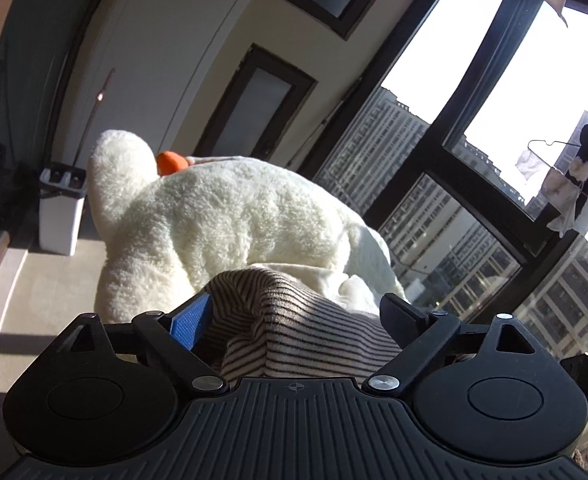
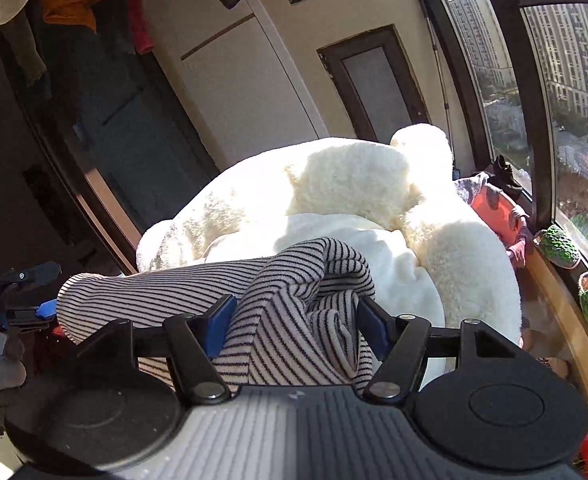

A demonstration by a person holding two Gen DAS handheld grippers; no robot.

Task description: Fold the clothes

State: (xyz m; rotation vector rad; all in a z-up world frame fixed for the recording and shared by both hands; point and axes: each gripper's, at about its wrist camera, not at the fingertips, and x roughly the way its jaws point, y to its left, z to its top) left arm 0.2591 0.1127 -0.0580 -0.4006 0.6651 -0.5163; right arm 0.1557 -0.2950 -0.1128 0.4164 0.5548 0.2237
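The striped knit garment (image 1: 294,320) lies bunched between both tools, draped against the white plush toy (image 1: 222,216) at twelve o'clock; the left tool (image 1: 298,312) stands wide apart with cloth mounded between its fingers, not pinched; the right tool (image 2: 294,316) also gapes, folds filling the gap, gripping nothing I can confirm. Judging the step: each tool should close on one single edge, not a wad, then lift apart to spread it; the white bin (image 1: 60,216) at nine o'clock hides its contents.

Striped garment (image 2: 294,292), bunched up

Cream knit with thin dark stripes, crumpled in folds, draped over a white fluffy plush toy (image 2: 346,184).
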